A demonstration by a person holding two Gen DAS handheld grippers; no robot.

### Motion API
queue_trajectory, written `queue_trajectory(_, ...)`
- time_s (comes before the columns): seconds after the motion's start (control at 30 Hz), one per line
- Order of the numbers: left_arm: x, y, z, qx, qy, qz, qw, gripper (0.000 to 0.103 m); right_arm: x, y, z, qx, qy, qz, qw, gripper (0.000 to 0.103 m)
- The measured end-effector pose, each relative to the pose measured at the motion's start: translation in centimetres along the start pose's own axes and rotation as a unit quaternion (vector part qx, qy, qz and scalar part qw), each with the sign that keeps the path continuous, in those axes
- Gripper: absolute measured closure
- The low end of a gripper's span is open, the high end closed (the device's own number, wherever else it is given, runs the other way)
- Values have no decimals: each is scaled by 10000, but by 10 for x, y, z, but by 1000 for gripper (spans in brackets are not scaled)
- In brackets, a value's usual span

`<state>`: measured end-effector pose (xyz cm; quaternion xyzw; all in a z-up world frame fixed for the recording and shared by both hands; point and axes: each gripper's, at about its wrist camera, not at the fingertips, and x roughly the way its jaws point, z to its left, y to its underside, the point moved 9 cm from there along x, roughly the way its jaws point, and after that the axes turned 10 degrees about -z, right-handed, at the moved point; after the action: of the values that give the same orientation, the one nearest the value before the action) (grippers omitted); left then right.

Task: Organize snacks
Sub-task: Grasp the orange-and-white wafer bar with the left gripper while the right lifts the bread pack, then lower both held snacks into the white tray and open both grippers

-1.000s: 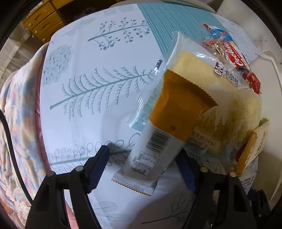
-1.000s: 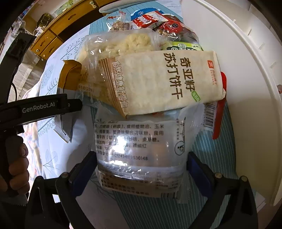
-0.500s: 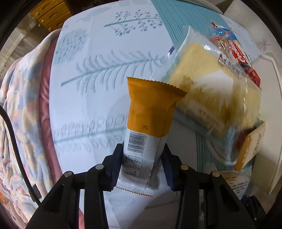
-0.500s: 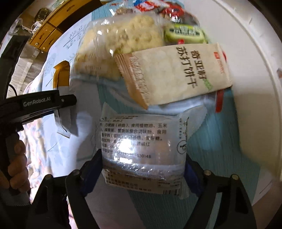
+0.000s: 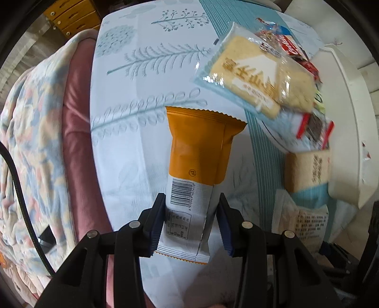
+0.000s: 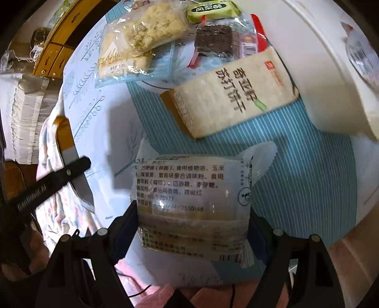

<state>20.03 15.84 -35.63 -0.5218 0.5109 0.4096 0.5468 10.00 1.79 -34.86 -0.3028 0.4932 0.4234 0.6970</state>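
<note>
My left gripper (image 5: 190,225) is shut on the white lower end of an orange-and-white snack packet (image 5: 199,151), lifted above the patterned tablecloth (image 5: 142,71). My right gripper (image 6: 191,234) is shut on a wide clear packet with printed text (image 6: 191,196), its pads pressing both side edges. In the right wrist view the left gripper's black body (image 6: 49,184) shows at the left, with the orange packet (image 6: 65,135) hanging from it. A pile of snacks lies beyond: a beige cracker pack (image 6: 234,92), a yellow cake pack (image 5: 255,73), a dark brownie (image 6: 214,39) and a green packet (image 6: 212,9).
A white round tub (image 6: 336,78) stands at the right, touching the cracker pack. A flowered blanket (image 5: 30,132) hangs off the table's left edge. Wooden drawers (image 5: 71,16) stand beyond the table. A hand (image 6: 35,246) holds the left gripper's handle.
The left gripper closed on the orange packet and pulled it up and away from the pile. The right gripper closed on the clear packet and drew it back from under the cracker pack.
</note>
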Motion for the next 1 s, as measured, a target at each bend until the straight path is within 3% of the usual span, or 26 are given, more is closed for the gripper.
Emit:
queue_trajectory(0.33, -59, 46, -11, -341, 259, 42, 9991, 62, -40, 3, 11, -80, -392, 70, 9992, 21)
queue_trajectory(0.47, -77, 57, -24, -366, 247, -36, 9990, 62, -61, -5, 8, -276, -393, -143, 9987, 21)
queue_trajectory(0.67, -95, 57, -52, -579, 323, -142, 9977, 62, -96, -28, -7, -589, -385, -536, 9961, 21)
queue_trajectory(1.0, -130, 35, -135, -501, 451, -630, 9957, 62, -137, -70, -41, -933, -442, -901, 9906, 20)
